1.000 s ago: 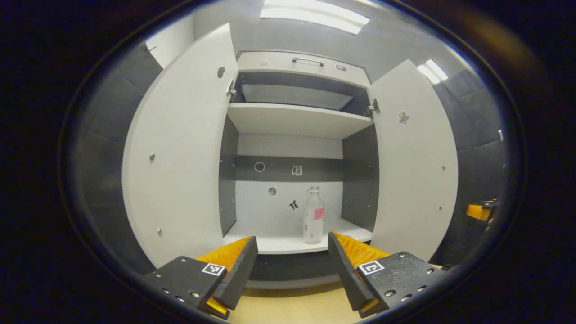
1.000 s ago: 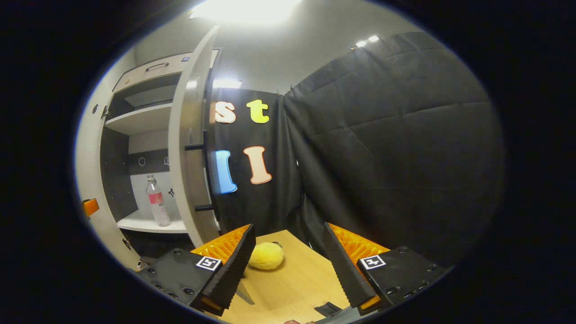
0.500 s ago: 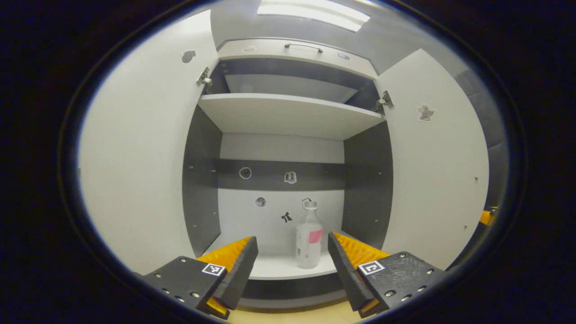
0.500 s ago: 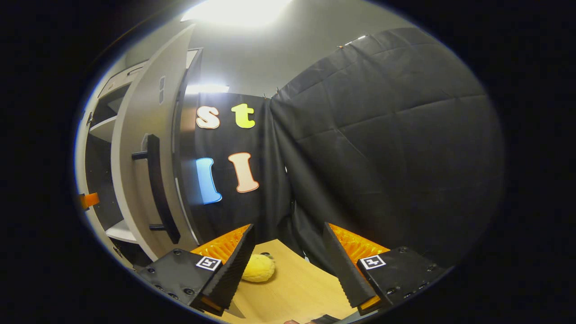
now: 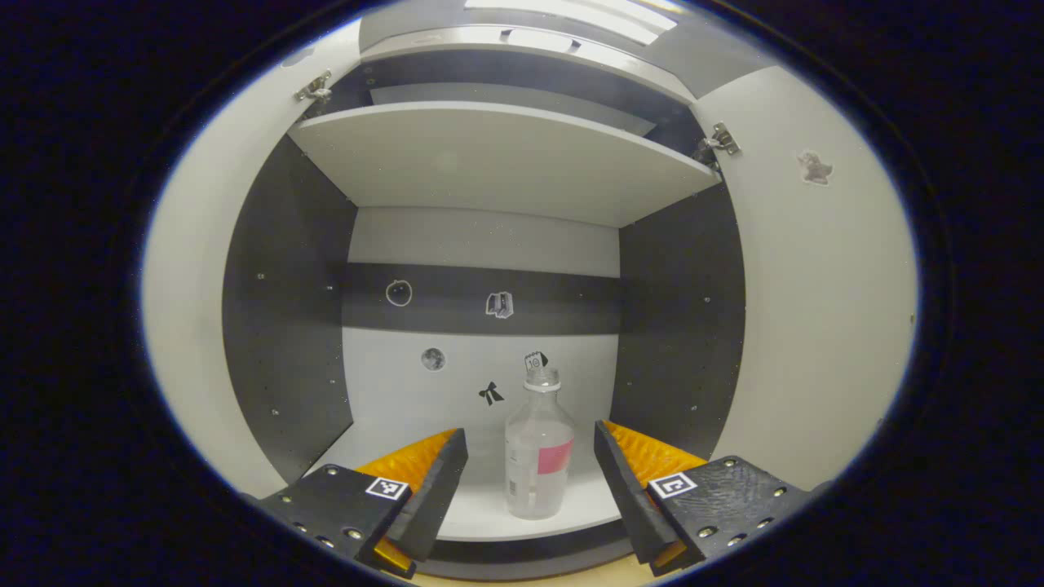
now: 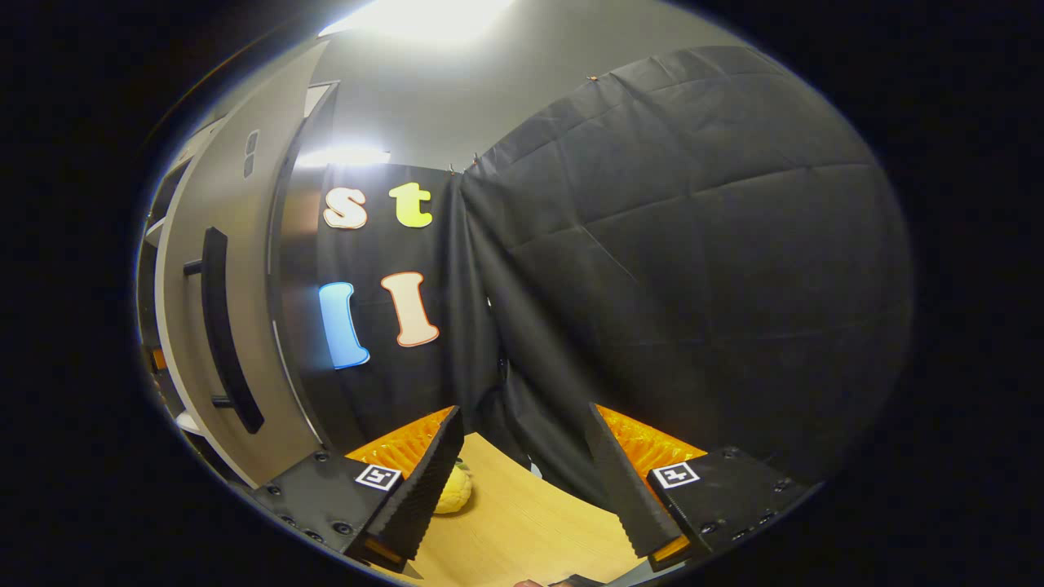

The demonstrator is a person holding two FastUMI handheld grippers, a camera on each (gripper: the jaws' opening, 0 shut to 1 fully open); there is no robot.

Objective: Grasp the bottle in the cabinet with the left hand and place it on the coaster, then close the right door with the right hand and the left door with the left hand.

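Left gripper (image 5: 530, 465) gapes wide, bottle (image 5: 537, 453) framed near the shelf's (image 5: 489, 509) front edge. Best squeeze mid-body, squarely. Right gripper (image 6: 522, 465) hangs open too.

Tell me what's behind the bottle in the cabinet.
Behind the bottle is the cabinet's back panel, with a small bow sticker. The bottle hides the strip of panel directly behind it.

Both cabinet doors stood open, leaving the cabinet front unobstructed. Bottle (image 5: 537, 456) stood alone on lower shelf (image 5: 481, 509), bare shelf either side. Upper shelf (image 5: 497, 163) limited headroom well above it. Right door (image 6: 236, 318) flanked right hand-held gripper (image 6: 522, 456); yellow object (image 6: 453, 489) on surface (image 6: 522, 530).
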